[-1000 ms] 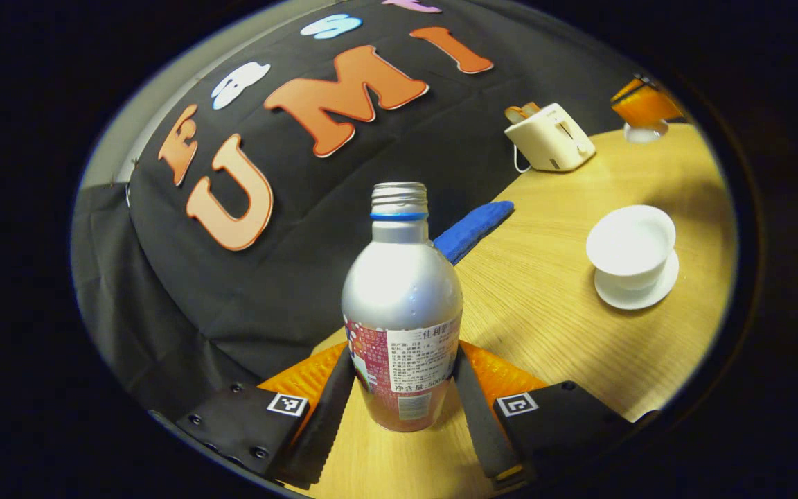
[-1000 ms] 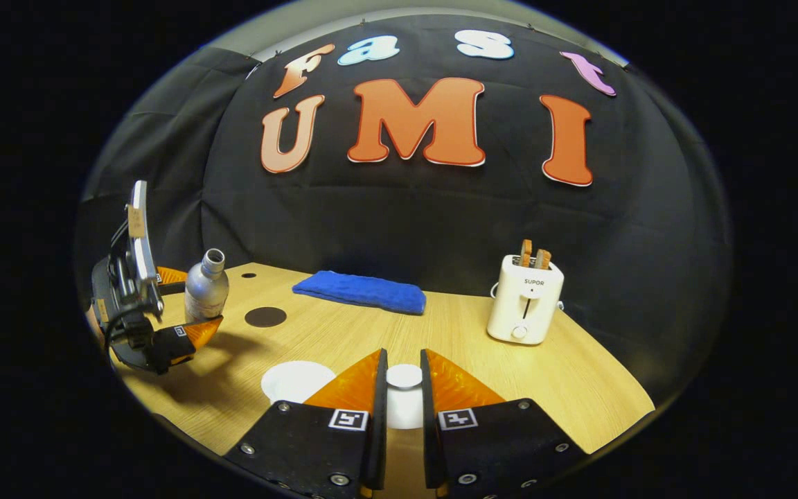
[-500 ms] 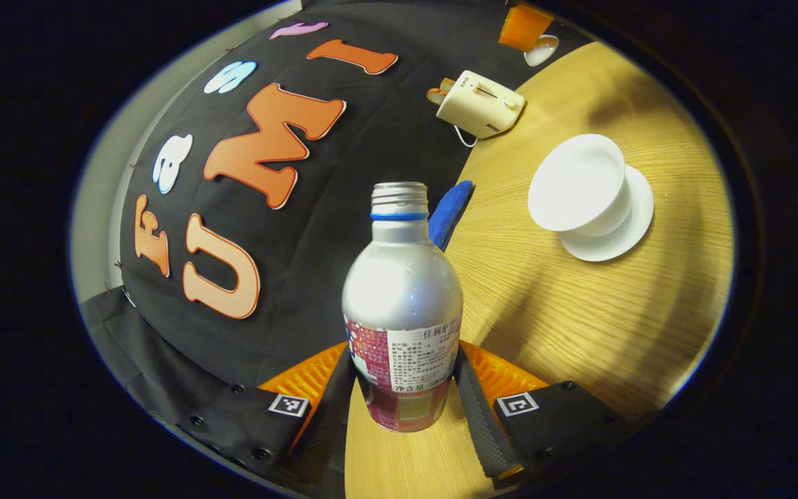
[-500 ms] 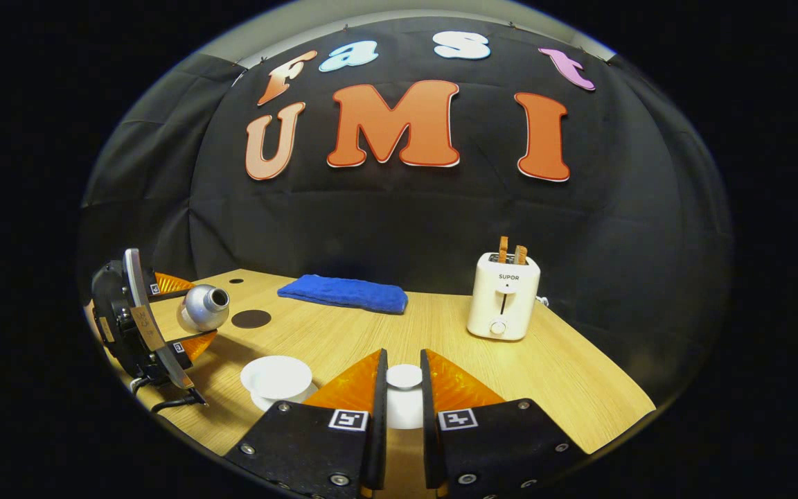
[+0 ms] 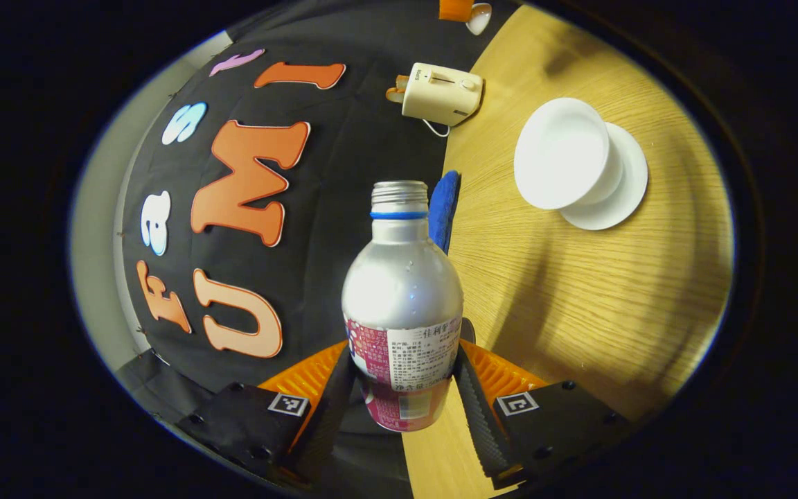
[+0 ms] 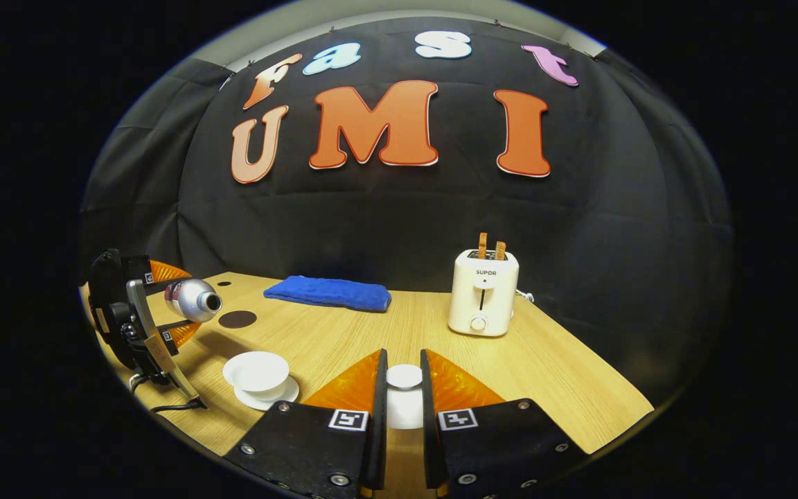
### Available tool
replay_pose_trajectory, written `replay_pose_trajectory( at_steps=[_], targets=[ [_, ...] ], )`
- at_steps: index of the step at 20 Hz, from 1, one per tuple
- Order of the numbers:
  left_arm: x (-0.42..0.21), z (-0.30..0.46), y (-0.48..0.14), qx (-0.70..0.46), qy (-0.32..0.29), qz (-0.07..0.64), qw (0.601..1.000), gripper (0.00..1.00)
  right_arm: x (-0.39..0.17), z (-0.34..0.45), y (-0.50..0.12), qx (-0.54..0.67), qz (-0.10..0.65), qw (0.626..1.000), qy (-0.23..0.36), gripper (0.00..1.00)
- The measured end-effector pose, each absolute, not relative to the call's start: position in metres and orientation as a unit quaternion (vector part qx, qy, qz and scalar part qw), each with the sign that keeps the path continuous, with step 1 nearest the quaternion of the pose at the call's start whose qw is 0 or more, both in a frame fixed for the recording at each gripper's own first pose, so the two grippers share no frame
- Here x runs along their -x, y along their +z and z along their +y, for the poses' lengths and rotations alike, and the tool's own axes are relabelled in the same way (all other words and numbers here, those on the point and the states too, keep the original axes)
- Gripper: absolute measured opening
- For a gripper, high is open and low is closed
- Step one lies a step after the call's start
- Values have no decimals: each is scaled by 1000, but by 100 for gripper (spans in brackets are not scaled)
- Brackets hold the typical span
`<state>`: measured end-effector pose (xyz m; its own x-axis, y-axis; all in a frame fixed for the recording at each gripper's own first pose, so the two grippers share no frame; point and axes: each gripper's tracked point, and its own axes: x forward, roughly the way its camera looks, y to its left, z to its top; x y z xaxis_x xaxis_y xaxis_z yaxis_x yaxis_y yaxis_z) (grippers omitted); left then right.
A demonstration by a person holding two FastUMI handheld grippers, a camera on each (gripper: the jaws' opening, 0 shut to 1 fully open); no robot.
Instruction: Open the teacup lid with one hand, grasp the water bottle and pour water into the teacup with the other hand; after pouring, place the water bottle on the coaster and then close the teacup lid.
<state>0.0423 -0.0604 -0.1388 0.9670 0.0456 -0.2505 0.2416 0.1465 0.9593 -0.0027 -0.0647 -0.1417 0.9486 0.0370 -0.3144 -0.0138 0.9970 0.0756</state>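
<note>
Broadly, a pale wooden worktop (image 6: 385, 333) stands before a black cloth wall (image 6: 385, 215); a blue towel (image 6: 327, 293) lies along the far edge; a cream toaster (image 6: 482, 292) with two slices raised stands to its right; a dark round coaster (image 6: 237, 319) lies near the left end. Left tongs (image 5: 402, 391) clenched on the lower body of a silver bottle (image 5: 402, 305), one finger on each side of the label; cap off; in the right gripper view the bottle (image 6: 193, 300) is tipped nearly level above the worktop, mouth toward the open white cup (image 6: 256, 371) on its saucer (image 6: 267, 397). Right tongs (image 6: 403, 388) grasp the white lid (image 6: 404, 376) by its knob, held aloft to the right of the cup.
</note>
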Motion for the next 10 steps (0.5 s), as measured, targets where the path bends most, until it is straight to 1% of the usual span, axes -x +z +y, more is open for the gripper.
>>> replay_pose_trajectory(
  at_steps=[2,3,4,6,7,8,9,10],
  targets=[
    [-42,-62,-138,-668,-68,106,733,83,4,-68,-141,-35,157,987,12,22],
    [-43,-62,-139,-676,-70,104,726,80,4,-70,-141,-34,155,987,11,22],
    [-43,-63,-137,-683,-72,102,719,84,4,-71,-141,-33,154,988,10,22],
    [-42,-64,-134,-700,-74,94,704,84,6,-73,-140,-34,153,988,9,22],
    [-42,-65,-133,-711,-71,87,694,87,6,-73,-142,-35,153,988,9,22],
    [-42,-66,-131,-720,-70,80,685,83,6,-73,-142,-35,154,987,9,23],
    [-42,-67,-132,-726,-70,75,680,83,7,-74,-143,-33,155,987,9,22],
    [-39,-69,-132,-731,-71,70,676,87,7,-75,-144,-33,155,987,8,22]
  ],
)
